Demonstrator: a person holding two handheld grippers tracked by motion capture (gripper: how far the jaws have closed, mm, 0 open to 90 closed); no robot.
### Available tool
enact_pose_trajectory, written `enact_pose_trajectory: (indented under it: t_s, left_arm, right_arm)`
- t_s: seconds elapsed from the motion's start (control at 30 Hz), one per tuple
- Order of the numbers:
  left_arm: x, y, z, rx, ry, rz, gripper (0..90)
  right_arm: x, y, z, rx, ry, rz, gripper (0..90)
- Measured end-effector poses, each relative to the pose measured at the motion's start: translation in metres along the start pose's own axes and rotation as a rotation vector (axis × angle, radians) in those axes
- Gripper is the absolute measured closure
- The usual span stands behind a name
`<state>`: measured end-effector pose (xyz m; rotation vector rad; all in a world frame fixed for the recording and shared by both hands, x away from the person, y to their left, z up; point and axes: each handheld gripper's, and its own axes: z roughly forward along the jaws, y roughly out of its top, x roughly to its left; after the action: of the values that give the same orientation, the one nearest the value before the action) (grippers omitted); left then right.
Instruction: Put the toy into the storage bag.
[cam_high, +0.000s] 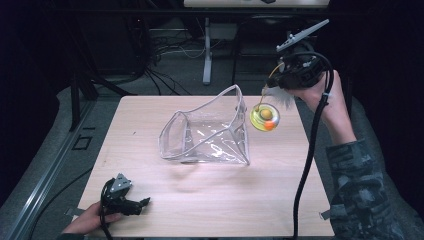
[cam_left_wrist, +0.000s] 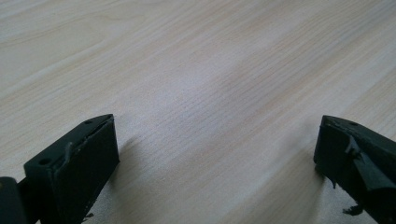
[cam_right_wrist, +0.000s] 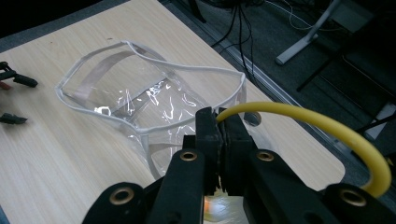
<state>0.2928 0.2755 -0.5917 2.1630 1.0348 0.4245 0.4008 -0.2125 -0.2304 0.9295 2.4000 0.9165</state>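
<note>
Clear bag (cam_high: 210, 131) on table, right gripper (cam_high: 282, 80) raised clamping yellow toy (cam_high: 265, 118)

The high view looks forward and down over the whole wooden table (cam_high: 210, 200), taking in the floor beyond it. The left gripper view sits very close above bare tabletop (cam_left_wrist: 196, 84), aimed low along the boards. The right gripper view looks down from higher, probably from the far right corner, across the clear bag (cam_right_wrist: 140, 93), which the high view shares (cam_high: 207, 135).
</note>
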Motion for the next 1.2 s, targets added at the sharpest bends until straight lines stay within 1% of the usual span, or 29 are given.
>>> enact_pose_trajectory:
  t_s: [0.2,0.33,0.4,0.47,0.53,0.57,0.63,0.67,0.83,0.87,1.1,1.2]
  left_arm:
    - [0.0,0.0,0.0,-0.001,0.0,-0.001,0.0]
    - [0.0,0.0,0.0,0.0,-0.001,0.0,0.0]
    - [0.0,0.0,0.0,0.0,-0.001,0.0,0.0]
    - [0.0,0.0,0.0,0.0,0.001,0.001,0.0]
    - [0.0,0.0,0.0,0.0,0.001,0.001,0.0]
    - [0.0,0.0,0.0,0.0,0.0,0.001,0.0]
    - [0.0,0.0,0.0,0.0,0.0,0.0,0.0]
    - [0.0,0.0,0.0,0.0,0.0,0.0,0.0]
    - [0.0,0.0,0.0,0.0,0.0,0.0,0.0]
    - [0.0,0.0,0.0,0.0,0.001,0.0,0.0]
    - [0.0,0.0,0.0,0.0,0.0,0.001,0.0]
    - [0.0,0.0,0.0,0.0,-0.001,0.0,0.0]
  right_arm:
    - [0.001,0.011,-0.002,-0.011,-0.006,-0.008,88.0]
    - [0.002,0.019,-0.003,-0.026,-0.002,-0.018,88.0]
    - [0.002,0.021,-0.004,-0.026,-0.003,-0.021,88.0]
    - [0.003,0.028,-0.005,-0.034,-0.001,-0.025,88.0]
    - [0.004,0.03,-0.005,-0.032,-0.001,-0.027,88.1]
    - [0.005,0.035,-0.005,-0.037,0.001,-0.032,88.1]
    - [0.005,0.037,-0.005,-0.036,0.0,-0.036,88.1]
    - [0.008,0.042,-0.004,-0.039,0.002,-0.041,88.1]
    - [0.012,0.05,-0.003,-0.039,0.004,-0.056,88.0]
    - [0.014,0.054,-0.002,-0.042,0.007,-0.062,88.0]
    - [0.017,0.065,0.003,-0.042,0.011,-0.07,87.9]
    - [0.021,0.07,0.008,-0.042,0.017,-0.082,87.9]
